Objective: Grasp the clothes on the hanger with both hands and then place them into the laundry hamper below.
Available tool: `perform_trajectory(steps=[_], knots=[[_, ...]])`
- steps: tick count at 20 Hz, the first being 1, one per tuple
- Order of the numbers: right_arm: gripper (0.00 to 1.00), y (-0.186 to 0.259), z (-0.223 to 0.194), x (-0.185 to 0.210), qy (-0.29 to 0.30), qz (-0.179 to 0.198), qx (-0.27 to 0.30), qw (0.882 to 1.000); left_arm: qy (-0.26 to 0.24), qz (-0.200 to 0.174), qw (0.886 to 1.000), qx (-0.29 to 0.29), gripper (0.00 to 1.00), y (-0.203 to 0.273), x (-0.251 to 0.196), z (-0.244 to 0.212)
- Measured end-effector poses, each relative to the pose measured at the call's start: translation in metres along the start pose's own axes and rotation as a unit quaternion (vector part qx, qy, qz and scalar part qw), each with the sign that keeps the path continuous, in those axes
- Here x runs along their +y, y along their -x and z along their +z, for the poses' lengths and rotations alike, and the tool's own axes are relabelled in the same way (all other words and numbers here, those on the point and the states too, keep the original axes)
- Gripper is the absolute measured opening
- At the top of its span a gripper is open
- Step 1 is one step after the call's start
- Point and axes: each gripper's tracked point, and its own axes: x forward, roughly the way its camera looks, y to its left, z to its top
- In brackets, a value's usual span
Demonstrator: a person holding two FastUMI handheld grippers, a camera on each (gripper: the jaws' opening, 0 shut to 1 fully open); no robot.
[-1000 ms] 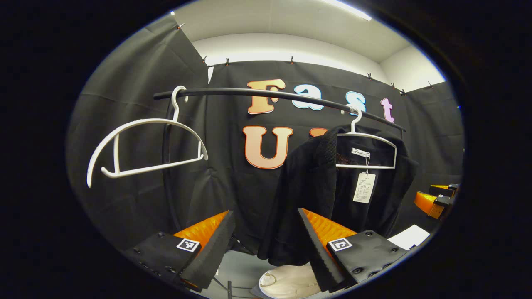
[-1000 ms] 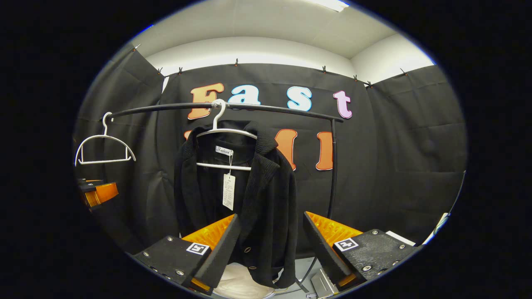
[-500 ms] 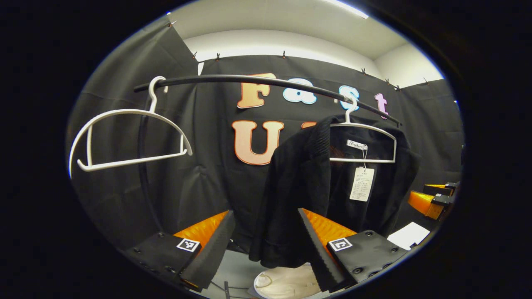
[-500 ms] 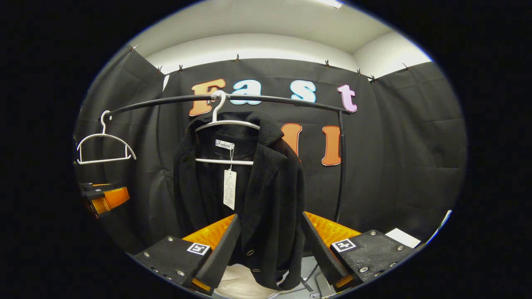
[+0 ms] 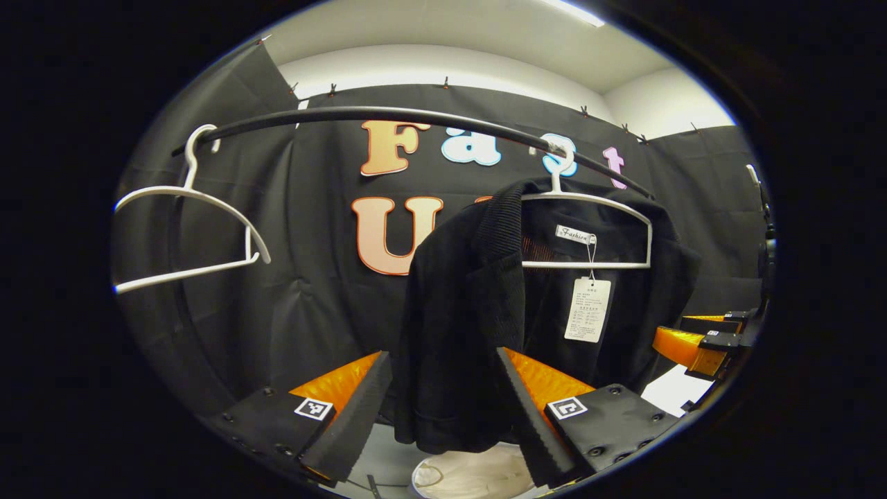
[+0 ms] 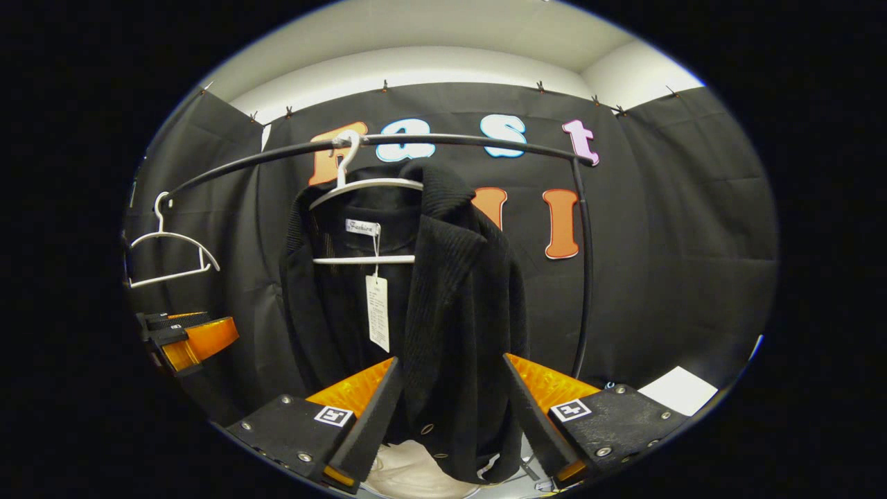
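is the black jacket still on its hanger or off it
On: the jacket drapes over the white hanger hooked on the rail.

The jacket [image 6: 450, 305] is black matt cloth, ribbed along the collar and lapel, with small shiny buttons near the hem. Its hanger [image 6: 364, 208] and the bare hanger [image 5: 187, 229] look like smooth white plastic. The rail [image 5: 388, 118] is a glossy black tube. A paper tag [image 5: 587, 310] hangs inside the jacket. Pale cloth [image 5: 471, 475] lies below.
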Motion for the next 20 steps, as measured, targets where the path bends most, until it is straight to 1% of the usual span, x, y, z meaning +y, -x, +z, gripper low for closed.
perform_trajectory(steps=[1, 2, 3, 4, 5, 6, 7, 11, 13, 14, 15, 16, 17, 19, 20], knots=[[0.87, -0.005, -0.001, -0.001, -0.006, 0.001, 0.004, 1.0, -0.003, -0.004, 1.0, 0.002, 0.93, -0.006, -0.003, -0.001], [0.93, -0.01, -0.002, -0.002, -0.012, 0.003, 0.008, 1.0, -0.004, -0.008, 1.0, 0.006, 1.0, -0.012, -0.008, -0.002], [0.83, -0.014, -0.003, -0.001, -0.017, 0.005, 0.01, 1.0, -0.003, -0.012, 1.0, 0.009, 1.0, -0.018, -0.011, -0.004], [0.82, -0.019, -0.005, -0.001, -0.02, 0.008, 0.014, 1.0, -0.001, -0.016, 1.0, 0.012, 0.96, -0.025, -0.016, -0.006], [0.82, -0.022, -0.006, -0.001, -0.021, 0.01, 0.017, 1.0, 0.003, -0.022, 1.0, 0.016, 0.96, -0.031, -0.022, -0.009], [0.89, -0.026, -0.007, 0.0, -0.022, 0.011, 0.02, 0.999, 0.008, -0.027, 0.999, 0.019, 0.97, -0.038, -0.027, -0.011], [0.8, -0.028, -0.008, 0.001, -0.023, 0.014, 0.023, 0.999, 0.012, -0.033, 0.999, 0.023, 0.97, -0.045, -0.031, -0.013], [0.75, -0.038, -0.009, 0.0, -0.031, 0.021, 0.026, 0.999, 0.015, -0.055, 0.998, 0.027, 0.97, -0.065, -0.049, -0.017], [0.7, -0.043, -0.008, 0.0, -0.035, 0.024, 0.027, 0.999, 0.01, -0.064, 0.997, 0.03, 0.96, -0.075, -0.057, -0.018], [0.65, -0.045, -0.008, 0.0, -0.036, 0.025, 0.028, 0.999, 0.008, -0.066, 0.997, 0.031, 0.96, -0.079, -0.061, -0.019], [0.63, -0.047, -0.008, -0.001, -0.037, 0.026, 0.028, 0.999, 0.007, -0.064, 0.997, 0.032, 0.96, -0.085, -0.063, -0.02], [0.54, -0.049, -0.008, -0.002, -0.038, 0.026, 0.028, 0.999, 0.007, -0.059, 0.998, 0.033, 1.0, -0.092, -0.063, -0.021], [0.5, -0.05, -0.008, -0.003, -0.04, 0.024, 0.03, 0.998, 0.007, -0.053, 0.998, 0.034, 0.97, -0.097, -0.062, -0.023], [0.39, -0.051, -0.009, -0.006, -0.051, 0.022, 0.036, 0.998, 0.007, -0.046, 0.998, 0.037, 0.97, -0.107, -0.061, -0.025], [0.32, -0.053, -0.008, -0.008, -0.058, 0.019, 0.039, 0.997, 0.005, -0.04, 0.998, 0.038, 1.0, -0.113, -0.059, -0.027]])
